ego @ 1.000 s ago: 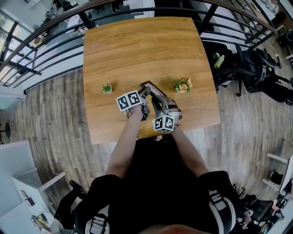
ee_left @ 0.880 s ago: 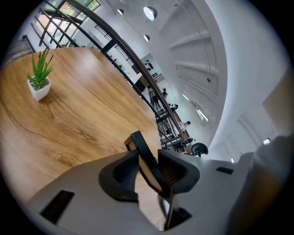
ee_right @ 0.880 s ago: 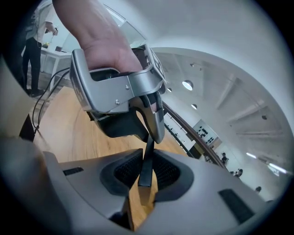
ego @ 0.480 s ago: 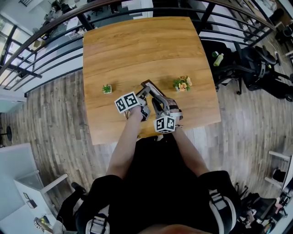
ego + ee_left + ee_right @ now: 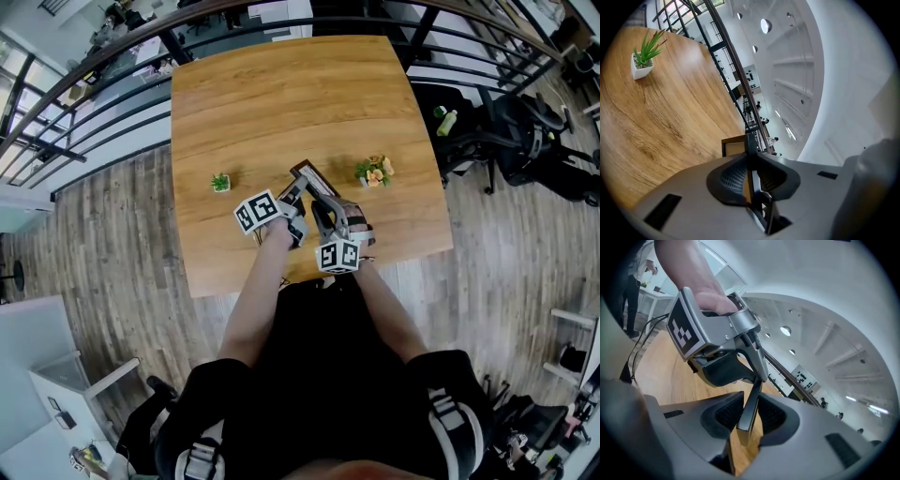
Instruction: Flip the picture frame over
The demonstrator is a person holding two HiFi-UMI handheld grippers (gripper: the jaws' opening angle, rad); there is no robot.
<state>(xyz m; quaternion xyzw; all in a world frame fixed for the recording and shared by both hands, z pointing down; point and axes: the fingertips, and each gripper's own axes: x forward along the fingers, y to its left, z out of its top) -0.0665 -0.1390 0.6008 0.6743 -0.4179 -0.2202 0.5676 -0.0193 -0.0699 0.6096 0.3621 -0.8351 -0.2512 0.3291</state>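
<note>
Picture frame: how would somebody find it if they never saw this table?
Look at the wooden table, on the side nearest the person. Between the little green plant and the pot of flowers is the picture frame. It's the only thin, flat, dark-edged rectangle, tipped up off the wood.

light: bright, even daylight | glare: ceiling lamp [image 5: 765,26] at 12 o'clock | edges: fisheye bend, black corners | foreground: soft
</note>
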